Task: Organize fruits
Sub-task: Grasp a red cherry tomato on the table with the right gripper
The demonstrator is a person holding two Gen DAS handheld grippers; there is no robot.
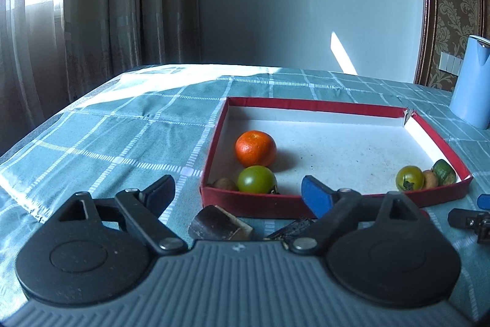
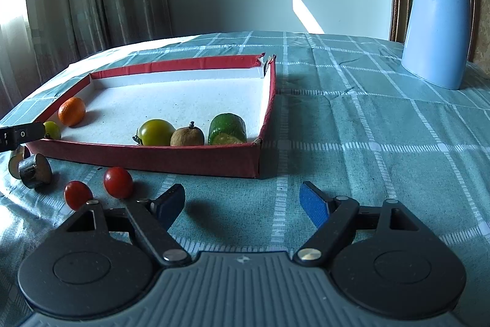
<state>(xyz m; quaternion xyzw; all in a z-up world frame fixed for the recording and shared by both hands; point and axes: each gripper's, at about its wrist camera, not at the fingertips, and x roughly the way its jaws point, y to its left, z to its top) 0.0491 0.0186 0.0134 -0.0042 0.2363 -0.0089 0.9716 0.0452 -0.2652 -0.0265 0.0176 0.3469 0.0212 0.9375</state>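
A red-walled tray (image 1: 257, 203) (image 2: 153, 157) lies on the checked cloth. In it are an orange (image 1: 255, 148) (image 2: 72, 111), two green tomatoes (image 1: 256, 180) (image 2: 155, 132), small brown fruits (image 1: 225, 183) (image 2: 187, 136) and a green cut fruit (image 2: 227, 129) (image 1: 443, 172). Two dark sugarcane pieces (image 1: 219, 224) (image 2: 34, 170) lie in front of the tray. Two red cherry tomatoes (image 2: 118, 182) (image 2: 77, 194) lie on the cloth. My left gripper (image 1: 240, 193) is open over the sugarcane pieces. My right gripper (image 2: 243, 201) is open and empty, right of the cherry tomatoes.
A blue kettle (image 2: 436, 26) (image 1: 473, 81) stands at the back right. The table's left edge (image 1: 61, 109) runs by the curtains. The right gripper's fingertips (image 1: 468, 221) show at the right edge of the left wrist view.
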